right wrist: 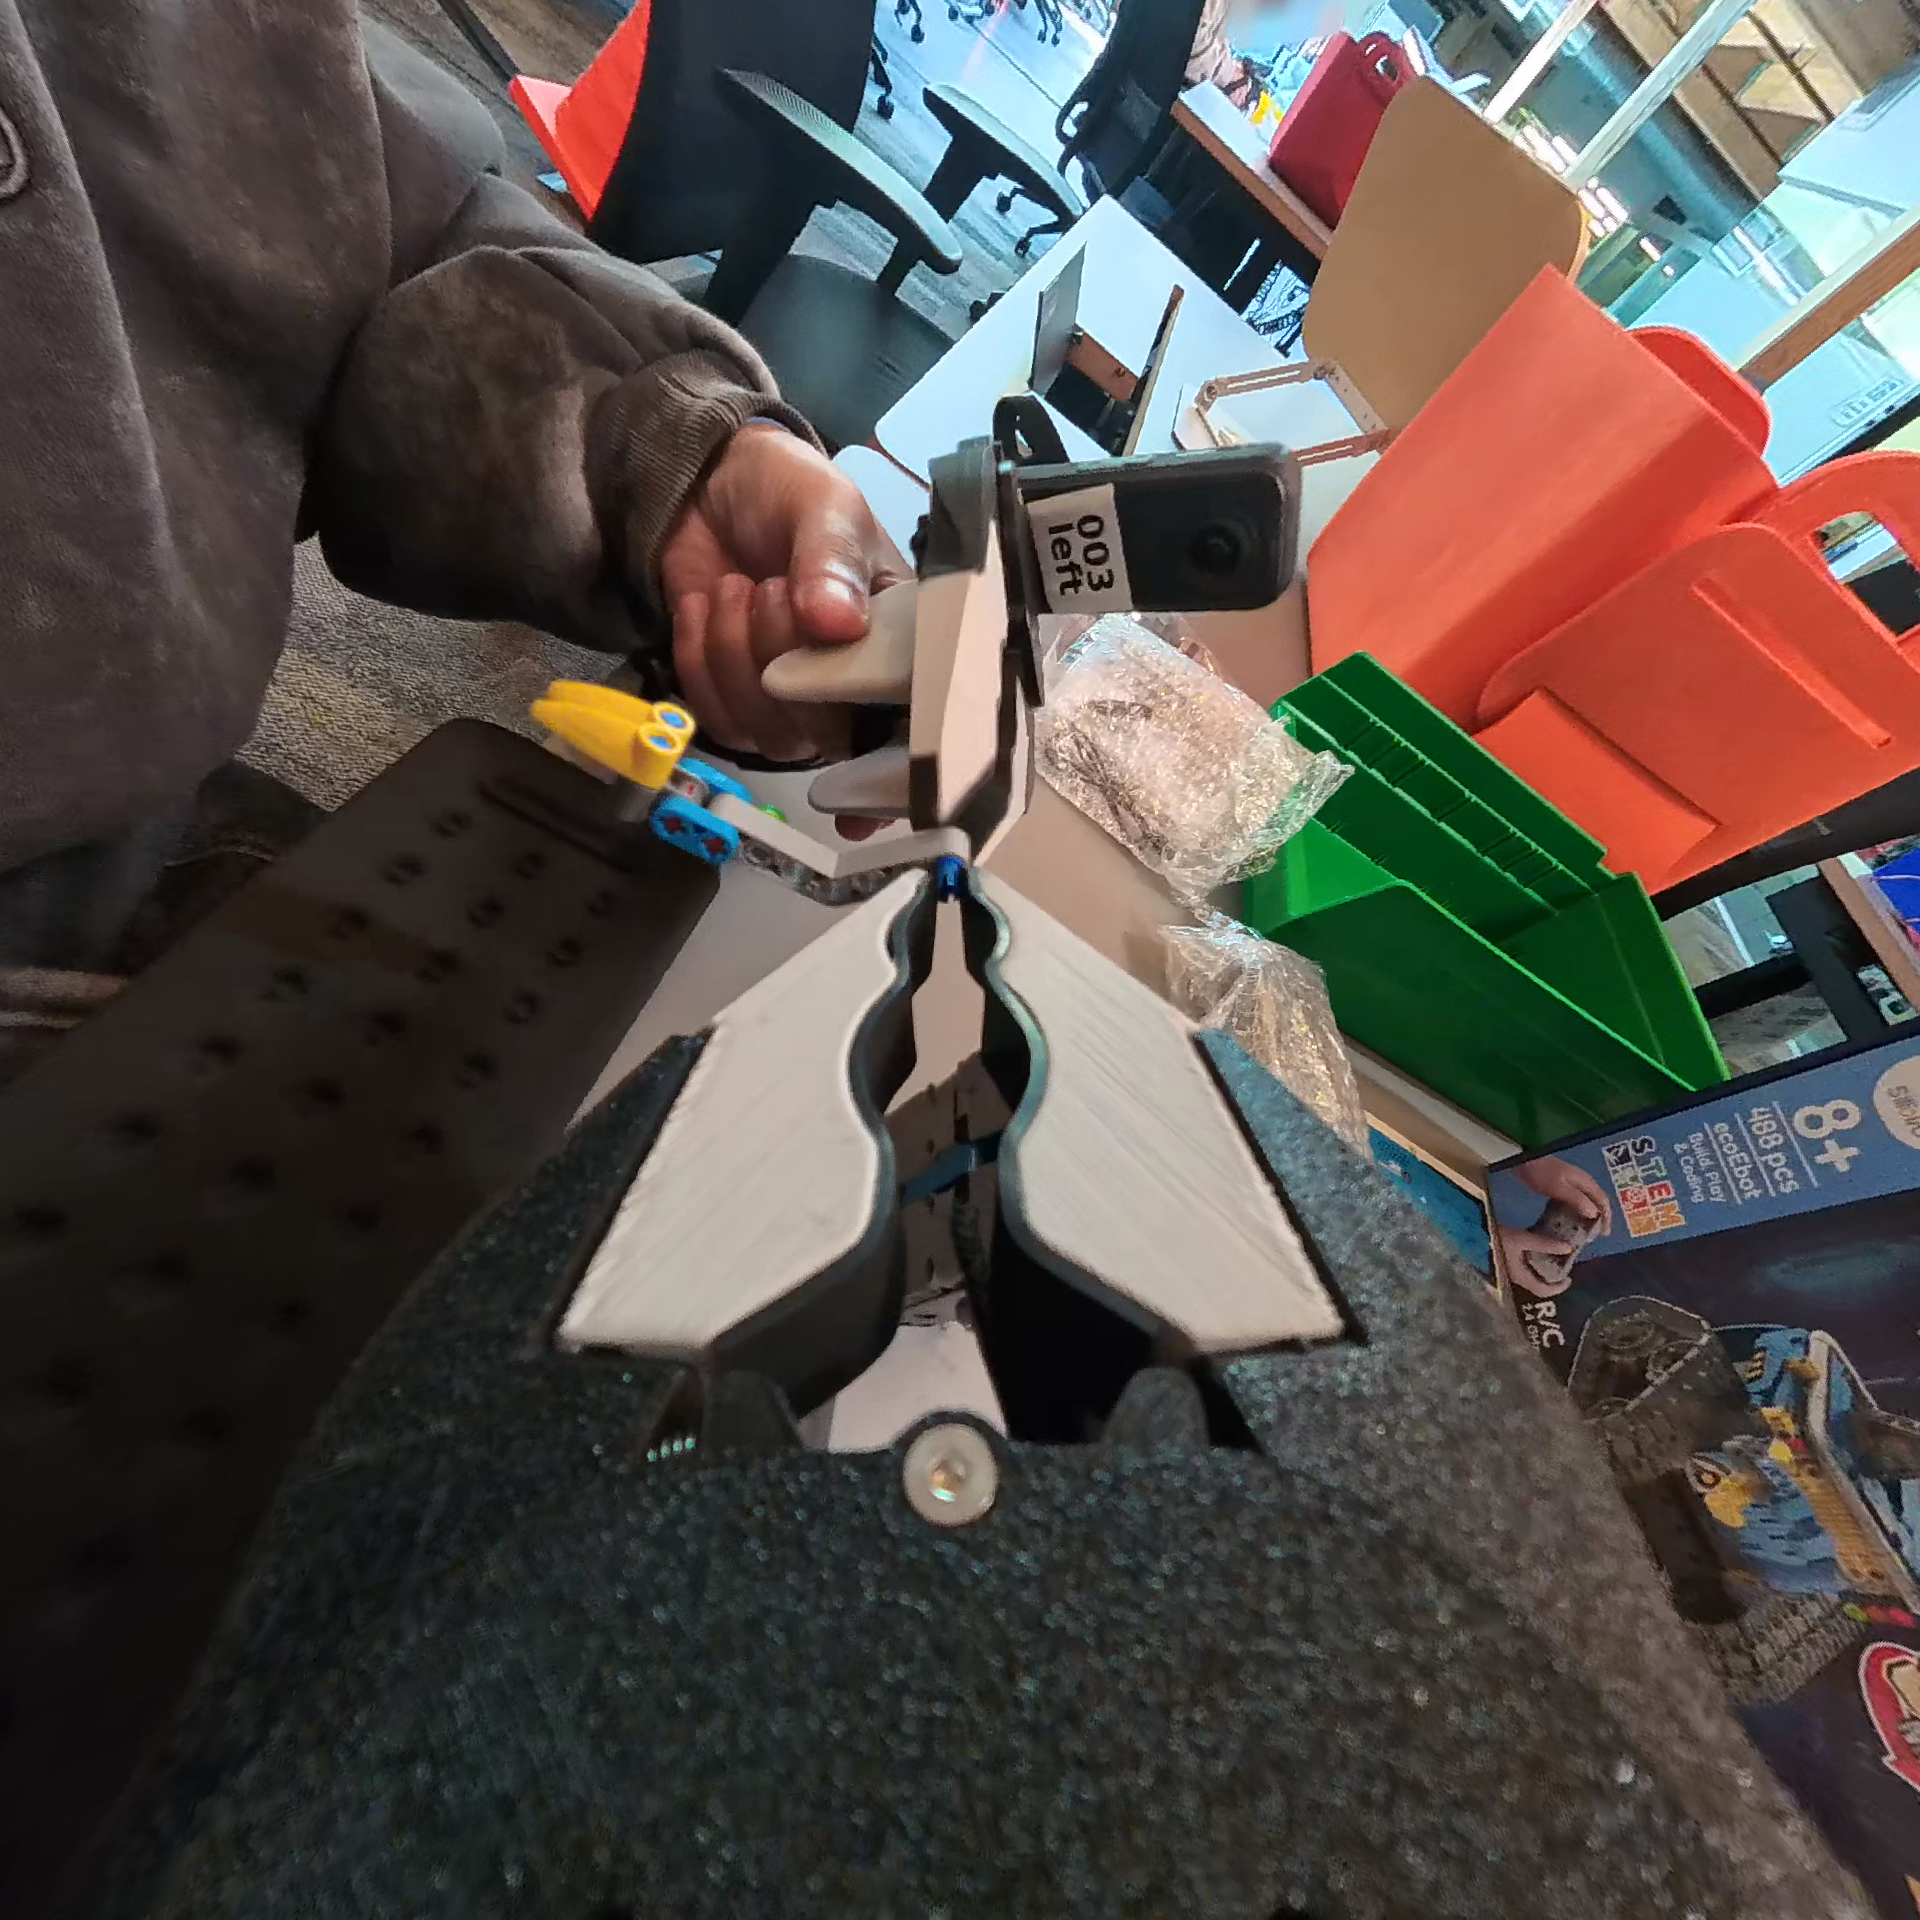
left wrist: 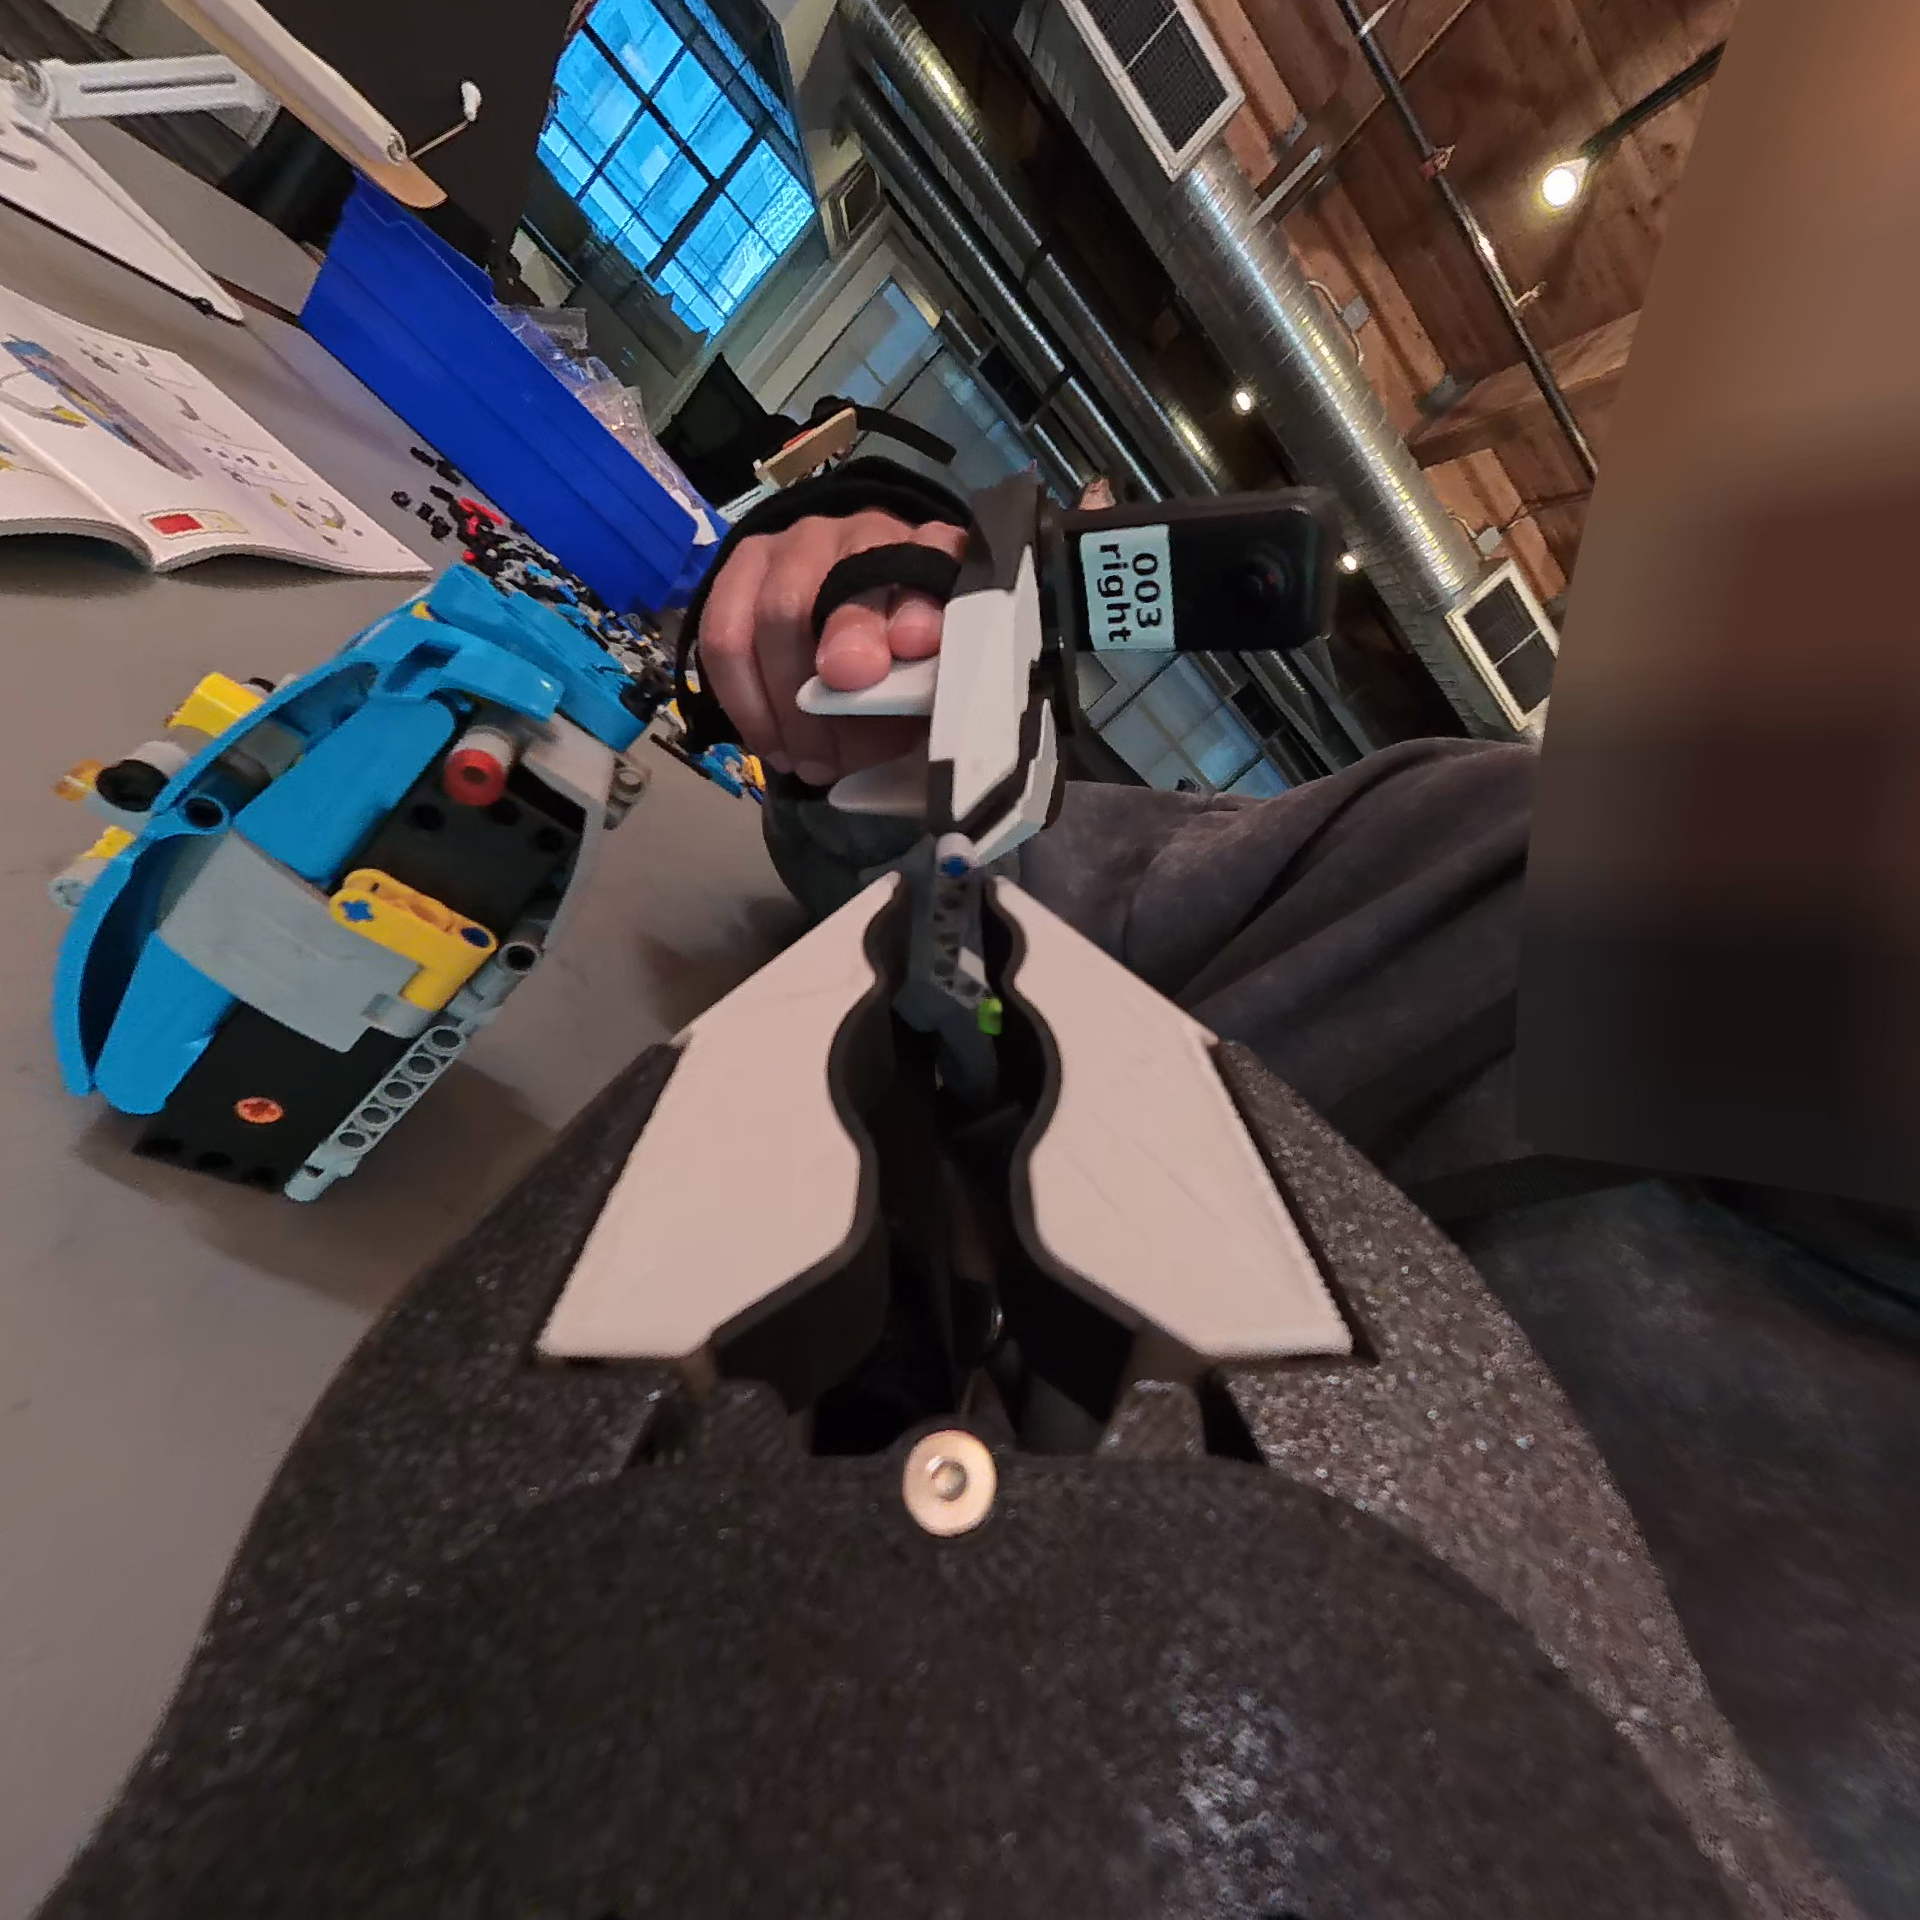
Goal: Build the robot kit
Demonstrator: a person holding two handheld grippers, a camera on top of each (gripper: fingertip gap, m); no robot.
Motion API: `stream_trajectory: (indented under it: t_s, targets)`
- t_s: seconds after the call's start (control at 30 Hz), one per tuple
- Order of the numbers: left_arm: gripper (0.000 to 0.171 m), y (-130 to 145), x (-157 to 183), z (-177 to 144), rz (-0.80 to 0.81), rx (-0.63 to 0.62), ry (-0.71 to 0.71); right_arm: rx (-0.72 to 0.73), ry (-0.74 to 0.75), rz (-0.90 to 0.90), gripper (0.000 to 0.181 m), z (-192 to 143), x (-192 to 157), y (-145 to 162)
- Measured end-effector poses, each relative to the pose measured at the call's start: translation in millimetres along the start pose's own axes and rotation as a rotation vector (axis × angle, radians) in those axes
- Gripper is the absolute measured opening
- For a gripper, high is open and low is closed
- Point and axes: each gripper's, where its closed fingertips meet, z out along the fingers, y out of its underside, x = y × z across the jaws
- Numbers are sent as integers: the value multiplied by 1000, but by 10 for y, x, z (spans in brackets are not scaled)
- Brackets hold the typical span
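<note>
My left gripper (left wrist: 940, 896) is shut on a grey perforated beam assembly (left wrist: 943, 951) with a small green pin on its side. In the right wrist view this assembly (right wrist: 800, 857) is a bent grey beam carrying yellow (right wrist: 613, 732) and blue (right wrist: 691, 821) pieces, sticking out left of the left gripper (right wrist: 951, 836). My right gripper (right wrist: 943, 896) is shut on a small blue pin (right wrist: 945, 878). The two grippers meet tip to tip above the table's near edge. The pin (left wrist: 954, 862) sits at the top end of the beam, under the right gripper (left wrist: 977, 831). Whether it is seated there is hidden.
A blue, black and yellow brick vehicle (left wrist: 312, 883) lies on the grey table (left wrist: 208, 1299) at left. Behind it are loose small parts (left wrist: 540, 582), an open instruction booklet (left wrist: 156, 457) and a blue bin (left wrist: 499, 395). Green bins (right wrist: 1455, 904), orange shells (right wrist: 1610, 623), plastic bags (right wrist: 1143, 748) and a printed box (right wrist: 1714, 1299) stand on the right.
</note>
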Motion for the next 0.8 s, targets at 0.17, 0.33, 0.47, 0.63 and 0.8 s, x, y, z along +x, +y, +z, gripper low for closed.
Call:
stream_trajectory:
  t_s: [0.17,0.33,0.47,0.63,0.8]
  targets:
    - [14,20,23,28,29,5,-3,-3,-9,9,4,14,-11,18]
    - [6,40,-15,36,85,-2,-48,-13,-10,7,4,43,-27,37]
    - [7,3,-97,-25,141,-1,-122,-24,2,62,5,67,24,102]
    - [7,-189,-508,-313,22,35,-295,-2,48,377,47,-72,473,401]
    - [7,-155,-648,-213,-25,-17,-337,51,-178,583,62,71,361,605]
